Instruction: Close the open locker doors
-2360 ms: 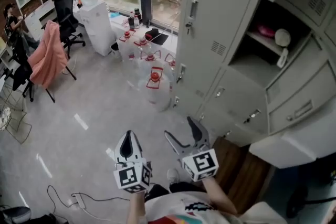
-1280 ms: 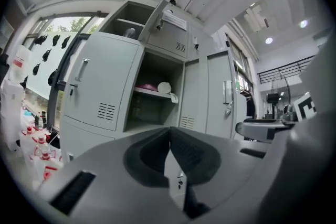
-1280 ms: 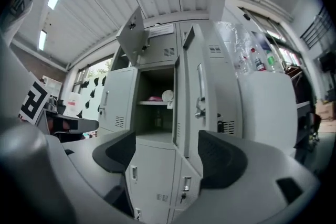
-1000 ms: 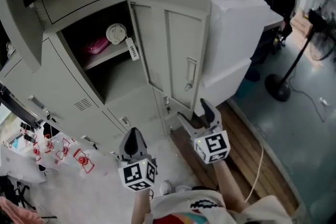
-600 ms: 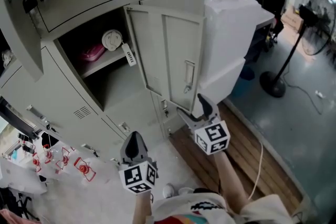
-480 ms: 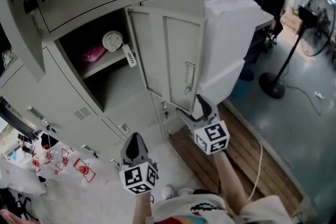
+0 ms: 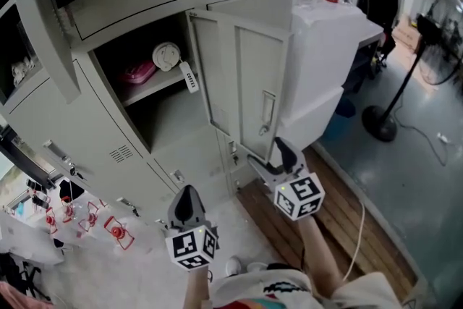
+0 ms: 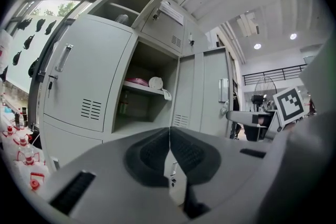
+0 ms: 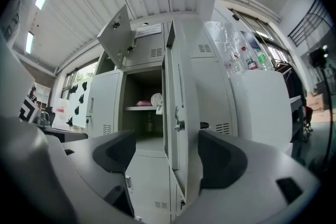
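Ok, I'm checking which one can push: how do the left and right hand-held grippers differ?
The left hand-held gripper has its jaws together; the right hand-held gripper has them apart. The right one reaches close to the open locker door; the left one sits lower and farther back. Both hold nothing.

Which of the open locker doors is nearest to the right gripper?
The tall middle door, swung out just ahead of the right gripper. The other open door hangs high at the left.
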Demonstrator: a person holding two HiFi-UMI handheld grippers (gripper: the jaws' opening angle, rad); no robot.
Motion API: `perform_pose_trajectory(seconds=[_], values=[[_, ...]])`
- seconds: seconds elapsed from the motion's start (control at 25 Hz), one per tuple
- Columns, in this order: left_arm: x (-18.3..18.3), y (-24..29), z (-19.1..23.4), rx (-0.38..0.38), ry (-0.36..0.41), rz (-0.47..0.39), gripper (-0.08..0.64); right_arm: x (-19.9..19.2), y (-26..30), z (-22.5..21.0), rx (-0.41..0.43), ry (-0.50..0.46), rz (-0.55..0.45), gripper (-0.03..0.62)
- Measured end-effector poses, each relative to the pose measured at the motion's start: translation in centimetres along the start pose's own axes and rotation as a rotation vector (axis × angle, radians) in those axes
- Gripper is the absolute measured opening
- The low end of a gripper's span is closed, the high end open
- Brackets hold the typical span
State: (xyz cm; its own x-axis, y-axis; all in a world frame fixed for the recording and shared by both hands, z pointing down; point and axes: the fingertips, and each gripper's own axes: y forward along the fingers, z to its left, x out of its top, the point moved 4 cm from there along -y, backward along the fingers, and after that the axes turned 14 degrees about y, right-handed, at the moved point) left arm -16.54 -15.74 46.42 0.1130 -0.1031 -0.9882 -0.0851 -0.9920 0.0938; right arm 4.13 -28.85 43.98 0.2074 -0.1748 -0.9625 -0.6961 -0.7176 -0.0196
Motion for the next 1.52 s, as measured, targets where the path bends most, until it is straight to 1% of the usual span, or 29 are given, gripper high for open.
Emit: perform_pose_trajectory(seconds=[0.12, 0.28, 0.4, 0.52, 0.6, 0.68, 0.72, 0.8, 0.88, 0.92, 0.96, 1.0, 1.12, 1.2, 1.36, 1.52], values=[[-0.2, -0.1, 0.4, 0.01, -0.004, 0.003, 0.008, 0.0, -0.3, 0.8, 0.026, 0.018, 0.005, 0.342], [-0.4, 0.0, 0.6, 0.016, -0.008, 0.008, 0.008, 1.0, -0.6, 2.0, 0.074, 0.008, -0.02, 0.342], [-0.5, -0.1, 0.6, 0.02, -0.01, 0.011, 0.008, 1.7, -0.7, 2.4, 0.086, 0.005, -0.028, 0.342], [-0.5, 0.0, 0.8, 0.024, -0.008, 0.011, 0.008, 2.9, -0.8, 2.6, 0.094, -0.047, -0.064, 0.342], [-0.4, 0.1, 0.9, 0.028, -0.009, 0.008, 0.008, 3.6, -0.4, 2.4, 0.082, -0.069, -0.07, 0.342], [-0.4, 0.2, 0.9, 0.03, -0.012, 0.006, 0.008, 3.9, -0.3, 1.9, 0.072, -0.068, -0.071, 0.342], [-0.5, 0.3, 0.9, 0.031, -0.014, 0.006, 0.008, 3.9, -0.3, 1.9, 0.079, -0.066, -0.069, 0.342], [-0.4, 0.4, 0.8, 0.031, -0.018, 0.008, 0.008, 3.8, -0.3, 3.0, 0.126, -0.087, -0.053, 0.342], [-0.4, 0.7, 0.7, 0.031, -0.022, 0.01, 0.008, 3.8, -0.1, 5.0, 0.184, -0.14, -0.025, 0.342], [-0.4, 0.7, 0.6, 0.03, -0.023, 0.01, 0.008, 4.0, -0.2, 5.9, 0.196, -0.163, -0.021, 0.342], [-0.4, 0.8, 0.6, 0.03, -0.023, 0.011, 0.008, 4.4, -0.3, 6.3, 0.187, -0.176, -0.034, 0.342], [-0.4, 0.8, 0.6, 0.031, -0.022, 0.01, 0.008, 5.1, -0.6, 6.0, 0.157, -0.177, -0.061, 0.342], [-0.5, 0.9, 1.0, 0.042, -0.029, 0.008, 0.008, 7.3, -0.9, 2.0, 0.028, -0.182, -0.153, 0.342], [-0.8, 1.0, 1.3, 0.048, -0.037, 0.011, 0.008, 7.7, -0.5, -0.1, -0.005, -0.207, -0.157, 0.342], [-0.9, 1.1, 1.1, 0.048, -0.042, 0.014, 0.008, 7.6, 0.5, -0.2, 0.035, -0.225, -0.121, 0.342], [-0.9, 1.3, 1.1, 0.048, -0.047, 0.016, 0.008, 7.9, 1.2, 0.8, 0.085, -0.217, -0.118, 0.342]])
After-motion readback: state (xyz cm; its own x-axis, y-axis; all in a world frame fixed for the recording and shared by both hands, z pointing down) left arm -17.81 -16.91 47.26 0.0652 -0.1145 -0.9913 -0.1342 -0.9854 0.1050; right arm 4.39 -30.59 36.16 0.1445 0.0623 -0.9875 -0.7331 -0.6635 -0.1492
